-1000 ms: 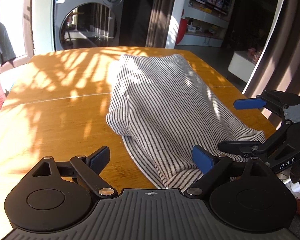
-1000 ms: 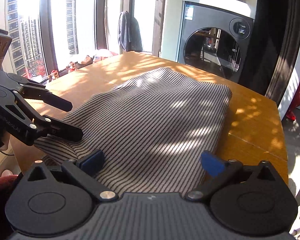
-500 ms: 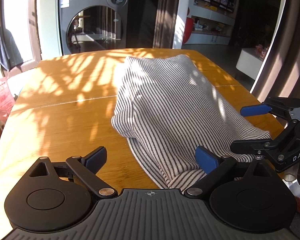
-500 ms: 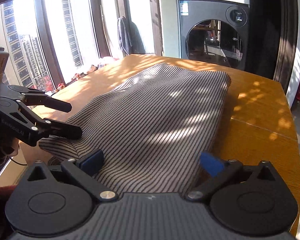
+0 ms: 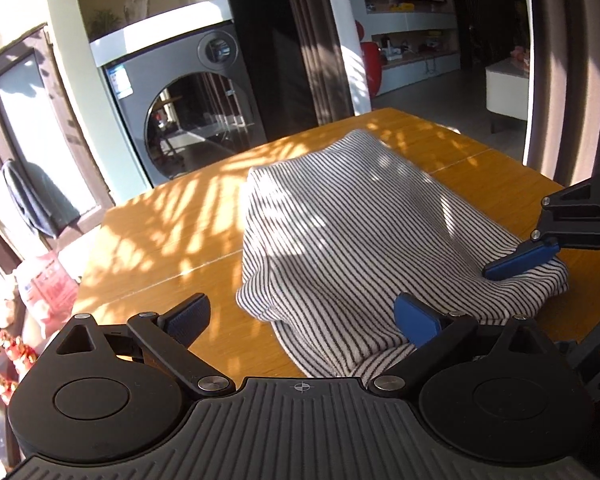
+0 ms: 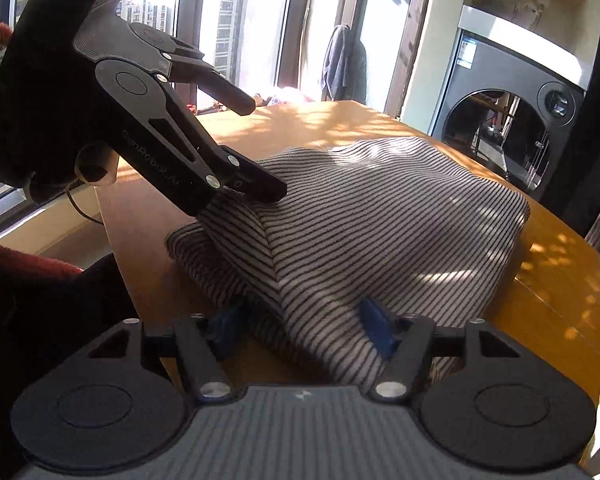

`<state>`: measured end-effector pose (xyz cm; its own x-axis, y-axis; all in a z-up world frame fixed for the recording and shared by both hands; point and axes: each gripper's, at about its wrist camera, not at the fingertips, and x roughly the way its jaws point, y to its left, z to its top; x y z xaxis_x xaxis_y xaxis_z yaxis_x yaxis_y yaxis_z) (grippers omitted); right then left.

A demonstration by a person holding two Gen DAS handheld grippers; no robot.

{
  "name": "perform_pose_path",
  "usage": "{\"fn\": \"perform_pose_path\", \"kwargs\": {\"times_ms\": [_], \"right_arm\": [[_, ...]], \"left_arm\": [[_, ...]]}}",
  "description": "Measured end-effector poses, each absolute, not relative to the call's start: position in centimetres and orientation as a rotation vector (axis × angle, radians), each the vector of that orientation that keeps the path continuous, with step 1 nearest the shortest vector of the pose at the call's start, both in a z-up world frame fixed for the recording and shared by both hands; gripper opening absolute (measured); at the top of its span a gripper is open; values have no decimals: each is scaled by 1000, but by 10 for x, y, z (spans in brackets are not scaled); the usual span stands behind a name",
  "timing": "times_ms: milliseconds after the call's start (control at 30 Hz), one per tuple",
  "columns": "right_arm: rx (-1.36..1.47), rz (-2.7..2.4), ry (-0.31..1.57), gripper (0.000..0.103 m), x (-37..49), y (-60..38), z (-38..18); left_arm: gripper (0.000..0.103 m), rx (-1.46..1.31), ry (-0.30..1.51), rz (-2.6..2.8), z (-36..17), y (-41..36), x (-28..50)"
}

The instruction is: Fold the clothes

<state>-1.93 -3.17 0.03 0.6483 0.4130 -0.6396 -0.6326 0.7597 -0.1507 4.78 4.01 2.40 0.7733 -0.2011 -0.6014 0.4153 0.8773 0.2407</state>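
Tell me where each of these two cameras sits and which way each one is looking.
Left wrist: sits on the left gripper, faces across the table toward the washing machine; its open fingers show, the right gripper at right.
Right wrist: sits on the right gripper, faces the window; the left gripper at upper left.
Shared: the striped shirt, table, washing machine.

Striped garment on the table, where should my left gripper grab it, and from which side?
Probably the near corner of the striped garment, where the hem bunches at the table edge. Bring the open left gripper in from the near side, shifted slightly right, so its fingers straddle that raised fold. Elsewhere the cloth lies flatter.
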Motion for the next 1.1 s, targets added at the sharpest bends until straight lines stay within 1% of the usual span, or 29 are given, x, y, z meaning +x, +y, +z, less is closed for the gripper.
{"fn": "perform_pose_path", "kwargs": {"times_ms": [67,200,333,400,433,533,633,700,767,967,1000,1067,1100], "right_arm": [[-384,619,619,69,-19,-31,5],[-405,658,585,71,-24,-25,13],[-491,646,567,79,-24,-14,1],[-499,634,575,80,-19,-12,0],[-451,632,611,76,-12,-15,2],[-134,641,732,74,18,-45,7],[159,665,809,70,41,-79,8],[255,676,830,70,48,-91,5],[285,679,832,70,49,-93,3],[124,653,785,70,38,-77,12],[78,643,768,74,32,-75,17],[-52,620,698,78,18,-67,25],[-120,610,661,82,11,-64,29]], "left_arm": [[103,397,589,-345,25,38,46],[103,386,590,-359,25,39,48],[103,362,573,-356,30,56,50],[103,337,564,-355,35,70,49],[103,327,564,-369,37,77,46],[103,304,564,-427,41,96,37],[103,340,563,-507,38,98,23],[103,386,565,-561,32,94,15],[103,446,573,-600,22,82,12],[103,629,555,-592,-10,37,21],[103,641,549,-577,-12,31,25],[103,581,554,-560,-6,29,35],[103,530,564,-558,-1,31,40]]}}
